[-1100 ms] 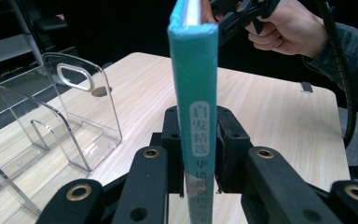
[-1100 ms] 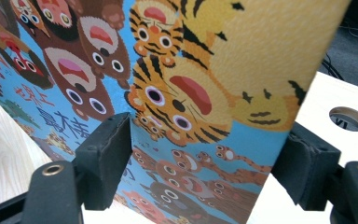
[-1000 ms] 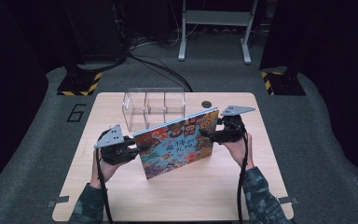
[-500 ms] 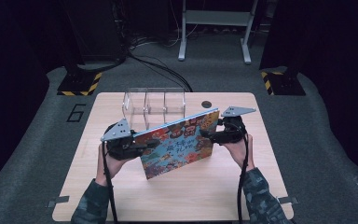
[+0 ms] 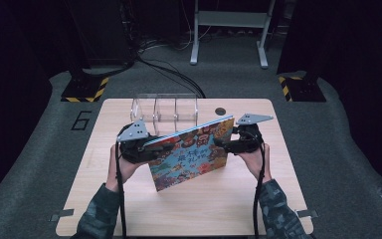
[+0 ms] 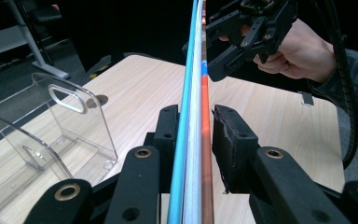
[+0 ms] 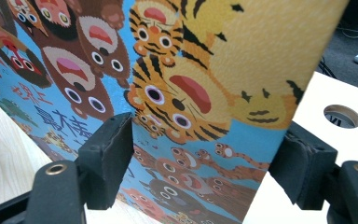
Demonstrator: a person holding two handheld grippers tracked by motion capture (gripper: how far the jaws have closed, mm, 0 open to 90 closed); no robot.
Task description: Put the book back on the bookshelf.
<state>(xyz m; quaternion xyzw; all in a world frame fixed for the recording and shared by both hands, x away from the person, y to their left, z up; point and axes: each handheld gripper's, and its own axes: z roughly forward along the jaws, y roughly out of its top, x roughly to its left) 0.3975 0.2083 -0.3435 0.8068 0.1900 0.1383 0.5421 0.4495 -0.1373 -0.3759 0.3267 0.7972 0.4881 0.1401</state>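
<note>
Lifting step in hand, by the look of it: picture book (image 5: 191,157) raised on edge and tilted over the table (image 5: 219,209), lowest corner near or on the wood, clear rack (image 5: 165,107) just behind and apart from it. Left gripper (image 6: 196,135) astride the near edge of the book, jaws just been closing, pads seemingly pressing both covers. Right gripper (image 7: 205,158) with jaws spread wide against the printed front cover, pinching nothing, probably only steadying it. Next, judging from the layout: bringing the book upright, lining its lower edge with one slot of the rack, then lowering slowly without knocking the thin dividers.
</note>
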